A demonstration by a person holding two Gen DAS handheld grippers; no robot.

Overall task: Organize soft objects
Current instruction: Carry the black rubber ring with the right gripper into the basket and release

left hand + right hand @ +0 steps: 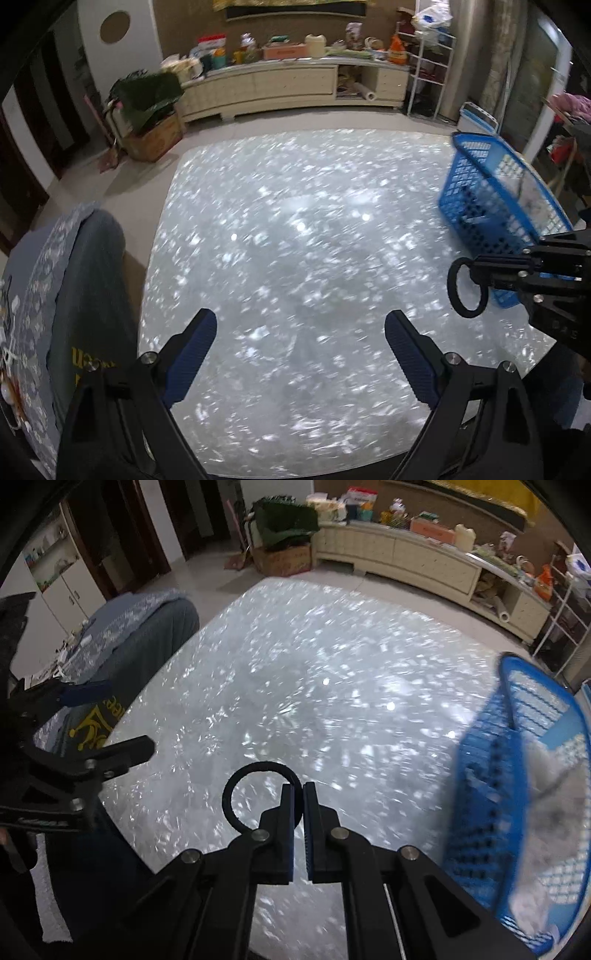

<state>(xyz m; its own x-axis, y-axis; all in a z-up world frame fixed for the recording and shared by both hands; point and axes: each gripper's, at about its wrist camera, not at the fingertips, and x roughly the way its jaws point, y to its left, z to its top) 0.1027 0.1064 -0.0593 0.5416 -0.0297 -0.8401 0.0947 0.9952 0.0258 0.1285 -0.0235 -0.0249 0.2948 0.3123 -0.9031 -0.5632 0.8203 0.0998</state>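
A black elastic hair tie (236, 794) hangs as a ring from my right gripper (299, 788), whose pads are shut on its right side above the glossy grey table (314, 686). In the left wrist view the same hair tie (466, 288) dangles from the right gripper (487, 282) at the right edge. My left gripper (300, 326) is open above the table (295, 229) with nothing between its blue pads. A blue plastic basket (491, 805) at the table's right holds pale fluffy items (554, 786); the basket (476, 206) also shows in the left wrist view.
A grey-blue padded seat with a patterned cover (85, 280) stands at the table's left. A cream low cabinet (291, 85) loaded with clutter runs along the far wall, with a cardboard box (155, 136) and a white rack (428, 74) beside it.
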